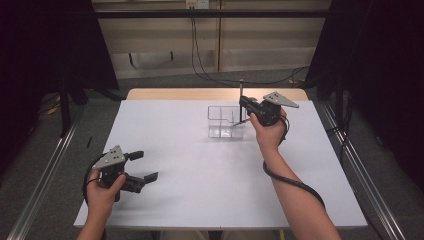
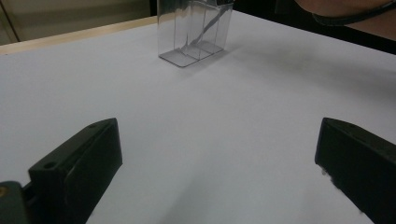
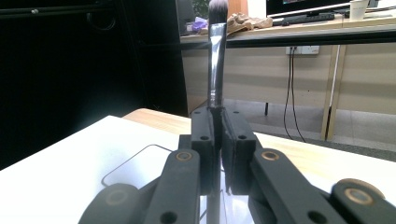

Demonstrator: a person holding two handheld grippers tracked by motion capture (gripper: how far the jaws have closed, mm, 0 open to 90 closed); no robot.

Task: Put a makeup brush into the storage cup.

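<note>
At the left of the high view, the person's left hand (image 1: 102,192) holds the left gripper (image 1: 141,166) low over the near-left part of the white table (image 1: 200,190). Its fingers (image 1: 150,176) stand wide apart with nothing between them; the left gripper view shows only bare tabletop in the gap. The gripper's grey three-cornered plate (image 1: 111,158) faces up, and its cable loops round the wrist.

Further right, past the middle of the table and toward its far edge, stands a clear plastic organizer box (image 1: 225,121) divided into compartments. In the left gripper view the same box (image 2: 194,32) rises upright from the table, with a slanted handle showing through its walls; which compartment that handle sits in cannot be told.

Just right of the box, the right hand (image 1: 270,132) holds the right gripper (image 1: 243,103) over the box's right end. Its fingers (image 3: 203,140) are pressed together on the handle of a makeup brush (image 3: 216,60), which stands upright, bristles at the top. In the high view the brush (image 1: 241,92) rises as a thin dark stick above the gripper, while its lower end reaches down into the box.
</note>
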